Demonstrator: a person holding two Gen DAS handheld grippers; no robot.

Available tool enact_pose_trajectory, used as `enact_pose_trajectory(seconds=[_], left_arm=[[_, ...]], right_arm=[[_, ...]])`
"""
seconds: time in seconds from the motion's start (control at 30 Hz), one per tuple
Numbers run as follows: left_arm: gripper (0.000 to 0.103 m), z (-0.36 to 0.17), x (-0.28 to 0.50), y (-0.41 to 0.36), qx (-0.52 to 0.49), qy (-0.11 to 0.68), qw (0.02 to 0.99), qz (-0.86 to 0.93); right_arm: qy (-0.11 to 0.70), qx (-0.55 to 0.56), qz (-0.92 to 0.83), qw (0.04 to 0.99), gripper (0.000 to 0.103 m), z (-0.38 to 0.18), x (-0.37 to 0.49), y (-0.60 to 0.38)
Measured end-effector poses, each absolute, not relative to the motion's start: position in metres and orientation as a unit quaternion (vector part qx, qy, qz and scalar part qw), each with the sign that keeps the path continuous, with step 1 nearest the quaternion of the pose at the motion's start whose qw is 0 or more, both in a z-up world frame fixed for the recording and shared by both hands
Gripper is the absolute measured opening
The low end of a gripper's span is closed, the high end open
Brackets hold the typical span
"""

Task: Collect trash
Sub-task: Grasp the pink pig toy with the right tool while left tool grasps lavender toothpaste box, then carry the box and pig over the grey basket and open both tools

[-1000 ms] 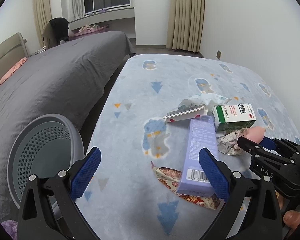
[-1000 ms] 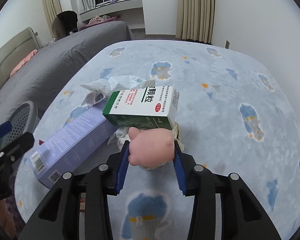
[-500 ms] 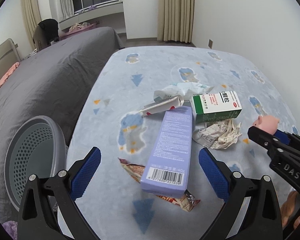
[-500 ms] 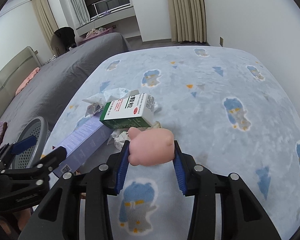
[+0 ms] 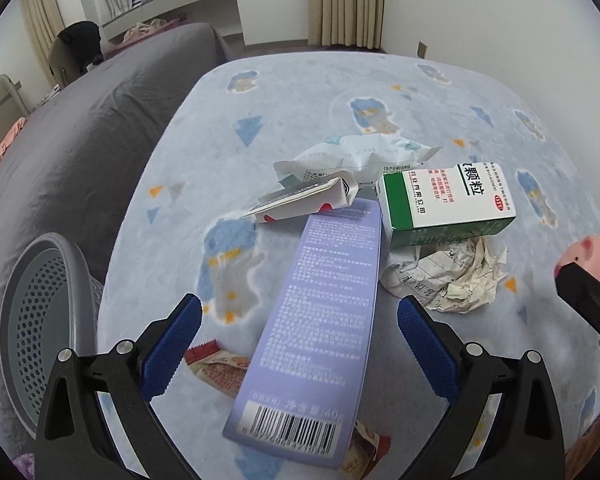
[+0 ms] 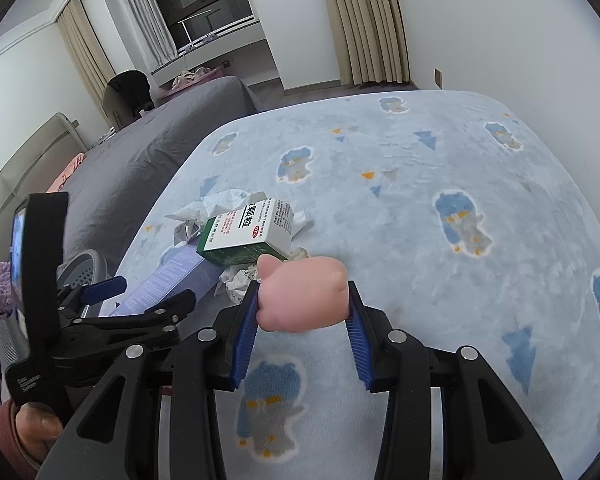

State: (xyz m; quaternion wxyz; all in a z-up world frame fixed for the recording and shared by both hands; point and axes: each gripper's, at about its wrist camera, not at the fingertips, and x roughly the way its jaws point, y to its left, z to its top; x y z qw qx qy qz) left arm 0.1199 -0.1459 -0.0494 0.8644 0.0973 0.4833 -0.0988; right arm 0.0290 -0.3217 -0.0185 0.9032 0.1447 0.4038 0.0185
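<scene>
Beside the left edge of the blue patterned rug, on the floor: a grey perforated waste basket, close to the left hand-held gripper. Left hand-held gripper wide open, holding nothing, hovering above the near end of the long purple box. Long axis of this box running away from the gripper, a little tilted to the right, barcode end nearest, so both fingers already on either side of its width. Under its near end, a red and beige snack wrapper. At its far end, a small red and white carton and a white plastic bag behind. More to the right, a green and white medicine box resting partly on a crumpled paper. At the far right, right hand-held gripper closed on a pink pig toy, raised above the rug. Probably the left one is nearer to the purple box and to the basket, so a straight descent and closing across the width seems enough.
</scene>
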Motion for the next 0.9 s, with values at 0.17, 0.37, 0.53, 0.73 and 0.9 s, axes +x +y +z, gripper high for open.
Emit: enact_pose_trajectory(seconds=[0.17,0.37,0.53,0.73,0.9], left_arm=[[0.094,-0.055,0.125,-0.15,0.103,0.491,0.86,-0.099],[0.055,-0.06,0.128,-0.15,0.089,0.509,0.848,-0.116],[0.043,-0.058,0.122,-0.151,0.08,0.51,0.847,-0.127],[0.043,-0.047,0.109,-0.15,0.077,0.499,0.853,-0.134],[0.043,-0.03,0.093,-0.143,0.073,0.481,0.863,-0.135]], right_arm=[[0.404,0.15,0.022,0.902,0.04,-0.018,0.029,-0.325],[0.405,0.151,0.024,0.902,0.04,-0.019,0.027,-0.326],[0.405,0.15,0.024,0.901,0.04,-0.019,0.027,-0.326],[0.405,0.148,0.022,0.902,0.04,-0.019,0.025,-0.324],[0.401,0.145,0.02,0.904,0.04,-0.019,0.022,-0.323]])
